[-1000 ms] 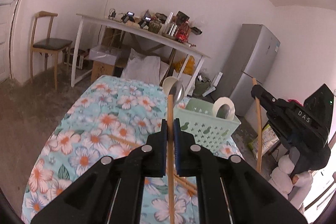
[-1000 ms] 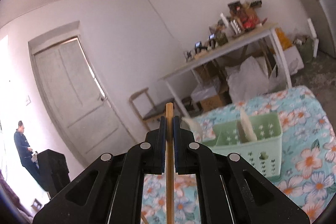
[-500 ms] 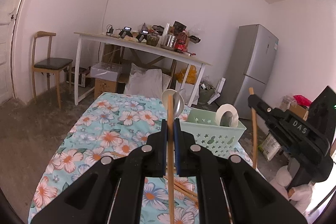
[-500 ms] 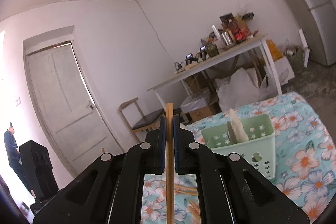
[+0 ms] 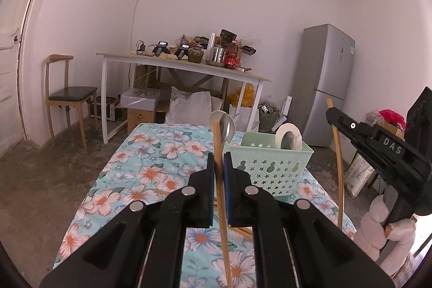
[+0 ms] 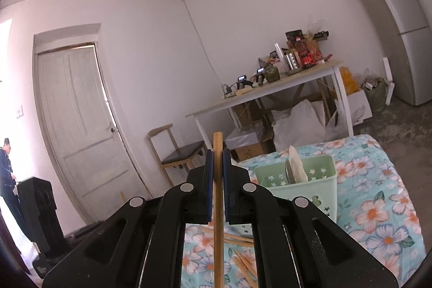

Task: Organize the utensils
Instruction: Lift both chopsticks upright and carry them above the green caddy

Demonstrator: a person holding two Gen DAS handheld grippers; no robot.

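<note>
One chopstick [image 5: 220, 180] is clamped in the left gripper [image 5: 218, 161] — another chopstick [image 6: 217, 180] is clamped in the right gripper [image 6: 217, 161].

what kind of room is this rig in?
Probably a lived-in room at home doubling as storage, not a lab: a grey fridge against the wall, a wooden chair, a cluttered white table with boxes beneath. The work surface wears a floral cloth, holding a green utensil basket.
</note>
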